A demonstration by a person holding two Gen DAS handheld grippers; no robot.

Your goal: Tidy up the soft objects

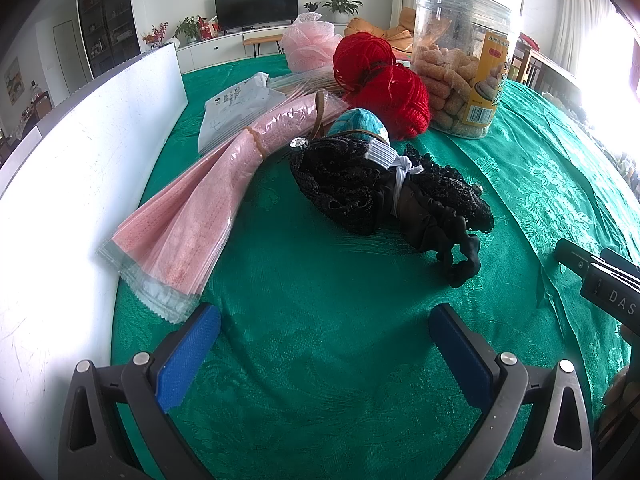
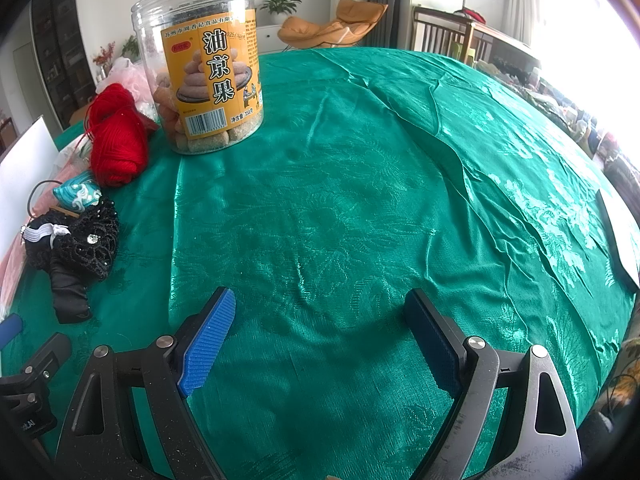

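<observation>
A black lace bundle tied with a white band [image 1: 384, 188] lies on the green tablecloth [image 1: 320, 300], ahead of my open, empty left gripper [image 1: 324, 332]. A banded pack of pink masks in clear wrap [image 1: 208, 204] lies to its left. Two red yarn balls [image 1: 384, 80] and a teal patterned pouch [image 1: 360, 122] sit behind it. A pink mesh puff [image 1: 308, 42] is farther back. In the right wrist view my right gripper [image 2: 320, 320] is open and empty over bare cloth; the black bundle [image 2: 76, 244], teal pouch [image 2: 78, 194] and red yarn [image 2: 116, 140] lie far left.
A clear plastic jar of snacks [image 1: 460, 60] [image 2: 208, 72] stands behind the yarn. A white board [image 1: 60, 200] lines the left side. A white plastic packet [image 1: 236, 108] lies behind the masks. The right gripper's body [image 1: 600, 284] shows at the left view's right edge.
</observation>
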